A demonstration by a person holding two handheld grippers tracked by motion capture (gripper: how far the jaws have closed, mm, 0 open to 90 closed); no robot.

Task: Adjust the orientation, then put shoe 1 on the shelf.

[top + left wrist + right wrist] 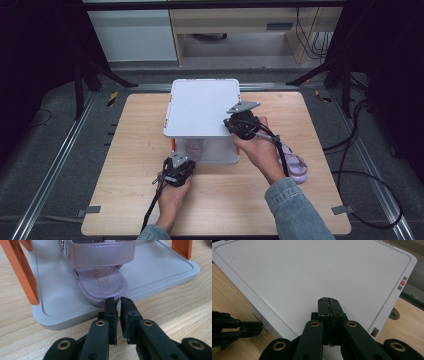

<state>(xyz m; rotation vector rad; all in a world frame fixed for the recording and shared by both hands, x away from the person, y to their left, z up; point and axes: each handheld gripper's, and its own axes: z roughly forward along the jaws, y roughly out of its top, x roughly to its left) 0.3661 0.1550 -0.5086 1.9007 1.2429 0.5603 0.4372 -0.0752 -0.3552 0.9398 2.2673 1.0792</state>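
A white two-level rack (202, 107) with orange posts (21, 272) stands in the middle of the wooden table. A lilac sandal (102, 282) lies on its lower tray (160, 267), toe toward me, and shows faintly under the top panel (194, 146). My left gripper (116, 300) is shut with nothing in it, its tips right at the sandal's toe at the tray's front edge; it sits low at the rack's front (181, 159). My right gripper (328, 299) is shut and empty, held over the rack's top panel (312, 272) near its front right corner (234, 122).
A second lilac sandal (295, 162) lies on the table to the right of the rack, beside the right forearm. The table (135, 150) ends in dark floor and metal rails on both sides. Cables trail from both grippers. The left gripper (237, 327) shows low in the right gripper view.
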